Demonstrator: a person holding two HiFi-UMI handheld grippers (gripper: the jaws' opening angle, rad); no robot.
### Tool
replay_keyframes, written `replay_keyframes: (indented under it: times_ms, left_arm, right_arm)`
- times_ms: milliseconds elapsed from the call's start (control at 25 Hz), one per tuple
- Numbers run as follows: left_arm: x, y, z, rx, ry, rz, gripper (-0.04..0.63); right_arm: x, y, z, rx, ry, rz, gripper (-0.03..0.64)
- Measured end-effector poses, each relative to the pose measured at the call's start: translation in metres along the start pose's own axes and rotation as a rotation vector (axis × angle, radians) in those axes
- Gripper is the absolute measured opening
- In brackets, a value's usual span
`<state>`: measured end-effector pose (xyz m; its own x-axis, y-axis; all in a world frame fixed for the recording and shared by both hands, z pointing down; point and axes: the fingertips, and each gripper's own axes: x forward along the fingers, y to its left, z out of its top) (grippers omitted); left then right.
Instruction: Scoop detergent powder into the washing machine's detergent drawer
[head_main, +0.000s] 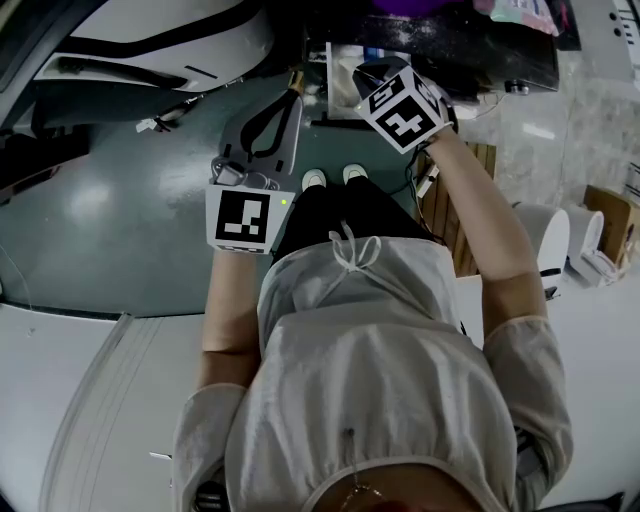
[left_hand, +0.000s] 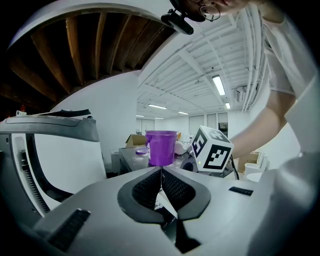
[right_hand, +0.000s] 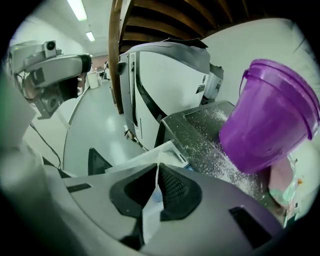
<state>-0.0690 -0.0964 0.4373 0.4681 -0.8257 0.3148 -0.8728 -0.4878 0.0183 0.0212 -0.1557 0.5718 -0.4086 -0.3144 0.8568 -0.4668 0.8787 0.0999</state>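
Grey left gripper: pressed shut, empty, well left of the purple bucket. Then right gripper: pressed shut too, nothing seen inside, just left of the bucket. White drawer: low beside the bucket, near spilled powder. Best to scoop small, carry level, tip slowly right over the drawer to stop more spilling.

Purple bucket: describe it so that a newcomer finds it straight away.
Start at the white washing machine, then go to the dark flat top beside it, dusted with spilled white powder. The purple plastic bucket with a thin handle stands on that top. It is the only tall purple thing there; the small purple disc nearby lies flat.
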Motion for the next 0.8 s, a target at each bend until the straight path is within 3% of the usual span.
replay_keyframes:
  times_ms: [240,360,800]
  left_arm:
    - [-0.004,0.003,-0.001,0.005,-0.005,-0.01,0.023]
    - [-0.007,0.005,0.001,0.013,-0.033,-0.013,0.023]
    - [-0.02,0.012,-0.003,0.027,-0.014,-0.015,0.023]
  right_arm:
    - [-0.004,-0.005,0.008,-0.225,0.023,-0.147,0.014]
    - [-0.004,-0.003,0.009,-0.293,0.023,-0.193,0.014]
    - [-0.016,0.003,0.023,-0.584,0.012,-0.408,0.014]
